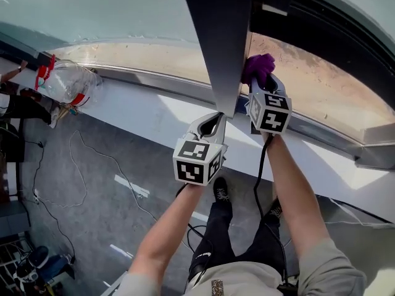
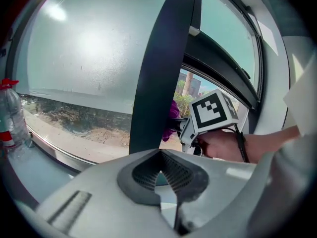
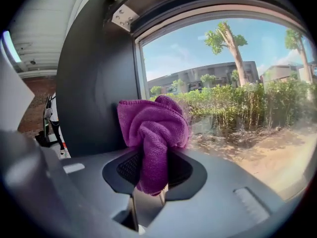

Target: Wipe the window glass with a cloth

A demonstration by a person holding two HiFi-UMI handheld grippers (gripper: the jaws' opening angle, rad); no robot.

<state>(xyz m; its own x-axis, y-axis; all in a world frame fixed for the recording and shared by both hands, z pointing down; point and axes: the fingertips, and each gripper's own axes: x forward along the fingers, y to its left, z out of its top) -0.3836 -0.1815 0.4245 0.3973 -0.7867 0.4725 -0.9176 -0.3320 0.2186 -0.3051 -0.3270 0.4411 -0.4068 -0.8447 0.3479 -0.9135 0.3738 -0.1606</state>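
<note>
Purple microfibre cloth (image 3: 153, 128) is bunching up out of the right gripper (image 3: 153, 175), whose jaws are clamping its lower fold. The wad is sitting close to the clear window glass (image 3: 237, 83), just beside the dark upright window frame post (image 1: 219, 42). The left gripper (image 2: 161, 175) is hovering at the foot of that post, jaws together with nothing between them. At the white sill's (image 1: 142, 106) left end, a crumpled clear plastic bottle with a red cap (image 1: 65, 82) is sitting; its contents cannot be told.
</note>
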